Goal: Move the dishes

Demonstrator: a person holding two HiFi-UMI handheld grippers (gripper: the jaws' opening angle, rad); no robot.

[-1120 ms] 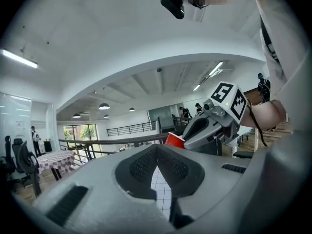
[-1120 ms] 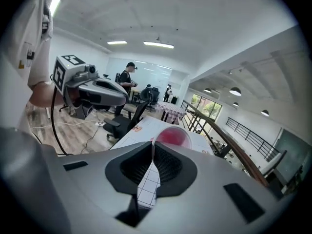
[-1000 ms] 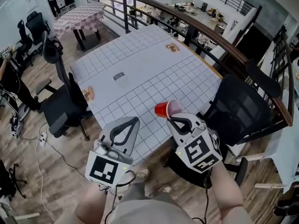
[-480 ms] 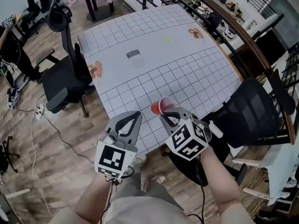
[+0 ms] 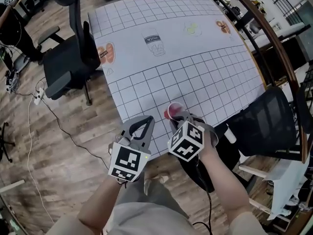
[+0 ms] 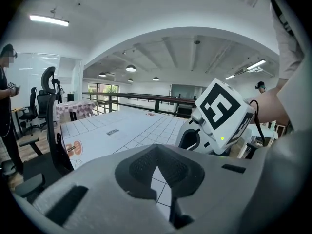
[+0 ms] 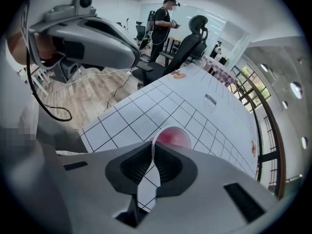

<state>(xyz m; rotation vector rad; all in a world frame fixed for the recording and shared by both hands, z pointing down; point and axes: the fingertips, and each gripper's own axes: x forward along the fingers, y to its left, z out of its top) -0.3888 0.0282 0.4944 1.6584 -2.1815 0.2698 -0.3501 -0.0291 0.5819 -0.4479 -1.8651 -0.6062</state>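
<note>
A red plastic cup (image 5: 173,110) with a pale inside is held just over the near edge of the white gridded table (image 5: 195,77). My right gripper (image 5: 180,119) is shut on the cup's rim. In the right gripper view the rim sits pinched between the pads, with the cup (image 7: 171,136) opening just past them. My left gripper (image 5: 146,122) hangs close to the left of it, shut with nothing in it. Its jaws meet at the tip in the left gripper view (image 6: 156,163). The right gripper's marker cube (image 6: 222,108) shows there too.
Printed pictures lie flat on the cloth: one at the left edge (image 5: 105,53), one in the middle (image 5: 153,37), two far off (image 5: 223,26). A black office chair (image 5: 68,58) stands at the table's left, another (image 5: 264,124) at the right by a railing (image 5: 274,38).
The head view has tipped further down and the table looks farther off. Both grippers have drawn closer together at the near edge. The cup stays in the right gripper.
</note>
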